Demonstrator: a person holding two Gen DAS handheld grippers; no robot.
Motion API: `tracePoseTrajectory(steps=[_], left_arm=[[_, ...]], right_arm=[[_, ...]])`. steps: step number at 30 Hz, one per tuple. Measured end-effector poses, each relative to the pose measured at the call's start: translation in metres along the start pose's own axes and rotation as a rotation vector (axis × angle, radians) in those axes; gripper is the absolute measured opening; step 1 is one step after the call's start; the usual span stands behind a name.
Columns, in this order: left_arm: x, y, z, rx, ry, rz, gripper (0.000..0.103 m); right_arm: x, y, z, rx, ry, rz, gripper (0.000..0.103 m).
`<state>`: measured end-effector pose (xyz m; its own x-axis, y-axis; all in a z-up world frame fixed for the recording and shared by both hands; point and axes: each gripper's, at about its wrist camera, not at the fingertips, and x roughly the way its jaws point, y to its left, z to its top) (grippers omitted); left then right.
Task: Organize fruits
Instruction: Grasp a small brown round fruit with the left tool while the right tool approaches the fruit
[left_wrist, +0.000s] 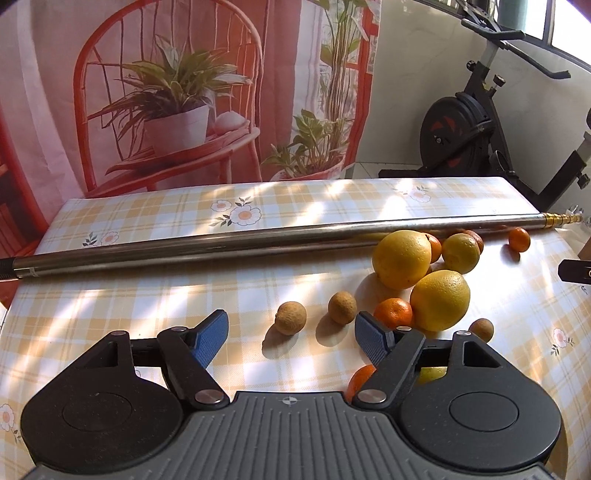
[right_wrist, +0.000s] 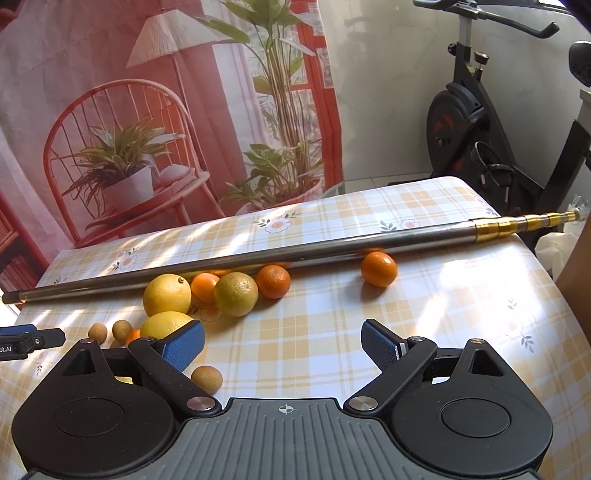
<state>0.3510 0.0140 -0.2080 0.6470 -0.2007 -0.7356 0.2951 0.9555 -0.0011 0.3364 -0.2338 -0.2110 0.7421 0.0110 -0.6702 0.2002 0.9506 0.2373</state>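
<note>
With both sets of jaws open and empty, the left gripper (left_wrist: 291, 334) should be centred over the small round brown fruit (left_wrist: 290, 318) before being closed gently; the right gripper (right_wrist: 282, 345) is best kept clear.

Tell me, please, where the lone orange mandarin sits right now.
In the right wrist view the lone mandarin sits right of centre against the metal pole, apart from the citrus cluster to its left.

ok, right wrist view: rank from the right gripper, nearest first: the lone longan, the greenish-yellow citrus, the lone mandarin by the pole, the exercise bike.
1. Lone longan: just beside the right gripper, by its left finger.
2. Greenish-yellow citrus: ahead-left, in the fruit cluster.
3. Lone mandarin: ahead-right, against the metal pole.
4. Exercise bike: beyond the table, far right.
</note>
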Motion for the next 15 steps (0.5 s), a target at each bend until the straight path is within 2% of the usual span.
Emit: tracePoseTrajectory(steps=[4, 8, 11, 15], left_arm=[[0.020, 0.003, 0.000, 0.001, 0.038, -0.005, 0.041], [0.031, 0.015, 0.001, -0.077, 0.036, -0.026, 0.039], [0.036, 0.013, 0.003, -0.068, 0.014, -0.036, 0.039], [0.050, 0.011, 0.002, -0.071, 0.044, -0.022, 0.039]], right_arm=[[0.004, -0.001, 0.001, -0.002, 0.005, -0.016, 0.091], [0.009, -0.003, 0.001, -0.004, 0.014, -0.026, 0.091], [0.012, -0.005, 0.000, -0.005, 0.022, -0.032, 0.090], [0.016, -0.008, 0.000, -0.006, 0.031, -0.042, 0.090]])
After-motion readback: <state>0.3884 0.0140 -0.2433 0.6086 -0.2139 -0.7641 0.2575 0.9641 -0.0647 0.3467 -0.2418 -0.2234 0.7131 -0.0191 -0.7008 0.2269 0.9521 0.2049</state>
